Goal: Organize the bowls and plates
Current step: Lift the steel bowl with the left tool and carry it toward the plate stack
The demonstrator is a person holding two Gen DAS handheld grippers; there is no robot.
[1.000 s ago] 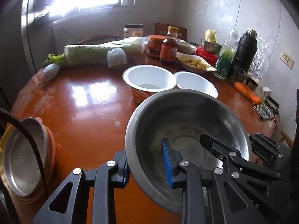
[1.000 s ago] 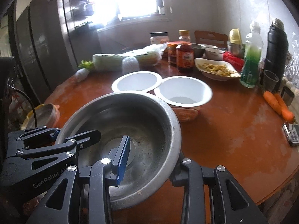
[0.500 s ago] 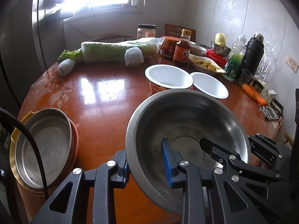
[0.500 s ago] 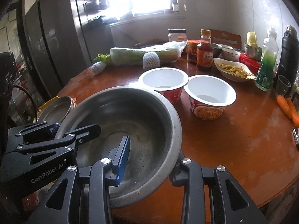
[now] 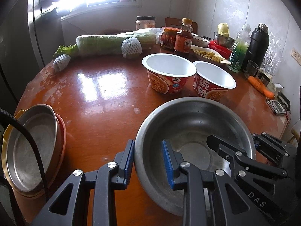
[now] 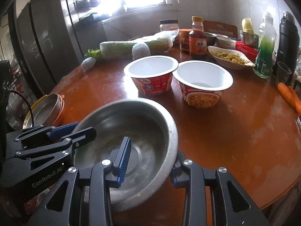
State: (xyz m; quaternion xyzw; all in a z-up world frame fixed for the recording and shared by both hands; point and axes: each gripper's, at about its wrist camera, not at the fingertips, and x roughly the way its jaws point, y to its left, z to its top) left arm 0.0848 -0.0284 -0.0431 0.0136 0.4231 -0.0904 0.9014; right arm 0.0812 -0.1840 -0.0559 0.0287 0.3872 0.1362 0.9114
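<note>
A large steel bowl (image 5: 195, 131) (image 6: 131, 135) is held over the near part of the round brown table (image 5: 105, 98). My left gripper (image 5: 148, 162) straddles its left rim, jaws a little apart from the wall. My right gripper (image 6: 148, 160) grips its right rim, one finger inside, one outside; it shows at the right of the left wrist view (image 5: 250, 150). A stack of plates (image 5: 32, 146) (image 6: 45, 109), a steel one on orange and yellow, sits at the table's left edge. Two empty red noodle bowls (image 5: 169, 75) (image 5: 214, 82) stand mid-table.
A wrapped cabbage (image 5: 112, 43), jars and a sauce bottle (image 5: 185, 37), a dish of food (image 5: 208, 54), a green bottle (image 5: 239, 50), a black flask (image 5: 256, 45) and carrots (image 5: 260, 86) line the back and right. A fridge (image 6: 47, 43) stands on the left.
Both grippers and the steel bowl have drawn back toward the near edge and lowered. The left jaws have parted slightly from the rim. The plate stack shows more fully.
</note>
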